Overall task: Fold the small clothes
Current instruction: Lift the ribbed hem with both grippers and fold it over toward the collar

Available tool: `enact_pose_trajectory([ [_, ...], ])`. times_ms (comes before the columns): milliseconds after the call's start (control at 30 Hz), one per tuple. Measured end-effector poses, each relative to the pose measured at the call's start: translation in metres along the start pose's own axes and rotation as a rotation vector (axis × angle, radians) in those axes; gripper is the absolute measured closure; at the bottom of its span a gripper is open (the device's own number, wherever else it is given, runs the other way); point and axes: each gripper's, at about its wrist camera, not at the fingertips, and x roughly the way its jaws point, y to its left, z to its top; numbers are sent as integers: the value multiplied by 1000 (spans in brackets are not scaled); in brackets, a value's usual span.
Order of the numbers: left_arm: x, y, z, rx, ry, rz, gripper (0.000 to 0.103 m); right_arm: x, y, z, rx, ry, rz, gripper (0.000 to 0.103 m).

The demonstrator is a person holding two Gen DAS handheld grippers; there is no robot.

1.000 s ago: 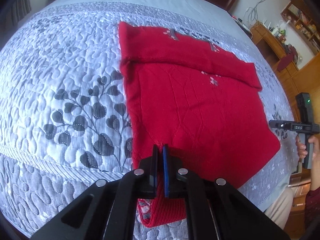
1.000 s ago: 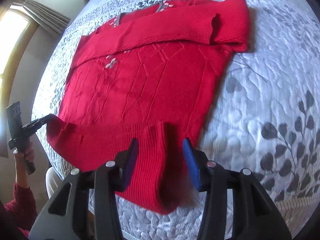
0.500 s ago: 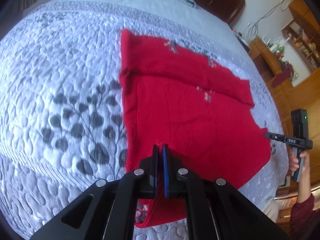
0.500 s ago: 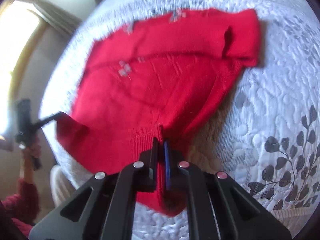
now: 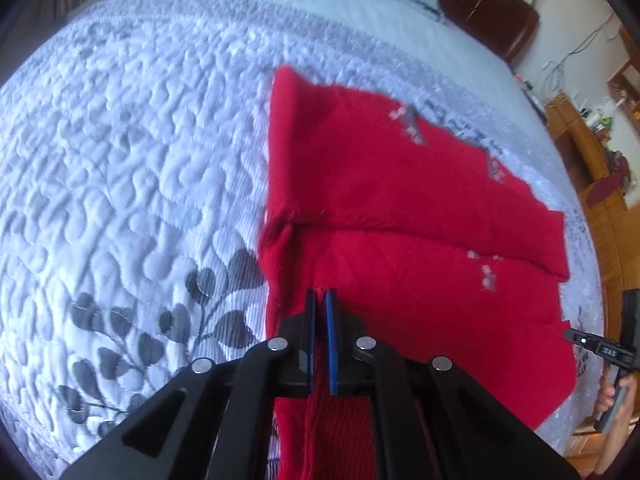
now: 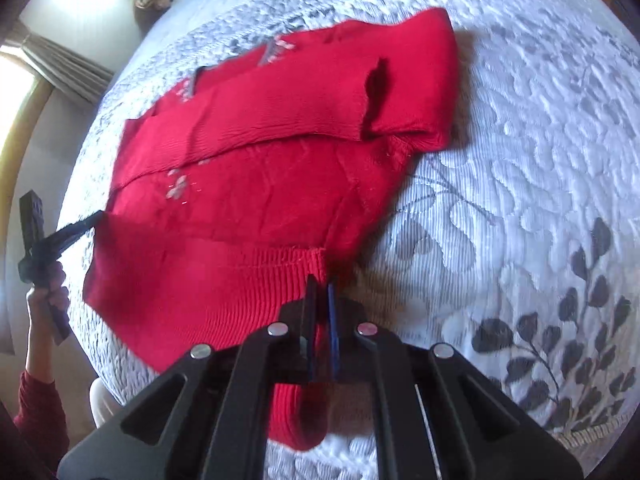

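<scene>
Left wrist view. Quilted pale-grey bedspread [image 5: 132,168] with dark leaf print, covering a bed; brown headboard [image 5: 488,12] beyond the far edge, wooden furniture [image 5: 592,168] off to the side. Red knitted sweater [image 5: 400,216] spread flat on the bedspread, one sleeve [image 5: 420,200] folded across the body. Left gripper [image 5: 319,300] closed on the ribbed hem [image 5: 332,432] at the near corner of the sweater, knit pinched between the blue pads. Right gripper [image 5: 576,336] at the sweater's other hem corner, its handle held in a hand [image 5: 608,396]; jaw state not legible from here.

Right wrist view. Same bedspread [image 6: 540,160], curtain [image 6: 68,68] and bright window beyond the bed. Sweater [image 6: 260,152] lying with folded sleeve [image 6: 280,116] across the chest, cuff opening toward the sweater's far side. Right gripper [image 6: 322,284] nearly shut on the ribbed hem [image 6: 224,292] at the sweater's near corner, jaws having just eased slightly apart after clamping, cloth between the pads and lifted off the bedspread. Left gripper [image 6: 94,218] at the sweater's opposite hem corner, clamped to the edge, carried by a hand [image 6: 48,288] with a red sleeve [image 6: 38,408] below it.
</scene>
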Motion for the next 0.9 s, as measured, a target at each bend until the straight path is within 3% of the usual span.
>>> enact_pose_trajectory([
  [67,2,-1,-3,-6,3,-5,95,-2,-2,0,0,-9,-7,68],
  [100,-2,-1,-6,-4,0,-1,92,-6,-2,-1,-6,-20,22,67],
  [167,-10,-2,-11,18,10,-9,68,-12,-4,-2,2,-26,94,67],
  [233,-17,-4,-13,39,13,-23,55,-13,-5,0,13,-20,109,66],
  [267,-18,-7,-14,56,19,-22,54,-10,-7,2,16,-11,103,63],
  [467,-11,-11,-9,94,41,-7,54,6,-6,6,36,38,145,65],
  [533,-1,-16,-4,109,50,0,54,7,-2,4,26,42,146,76],
  [600,2,-21,-6,136,53,6,56,7,0,3,17,39,146,99],
  [633,0,-24,-10,152,49,17,57,4,1,3,7,25,145,99],
  [733,-4,-33,-16,201,44,-6,86,-8,3,1,-3,-18,179,99],
  [900,-12,-42,-27,274,7,4,94,-29,10,-8,-54,-85,238,99],
])
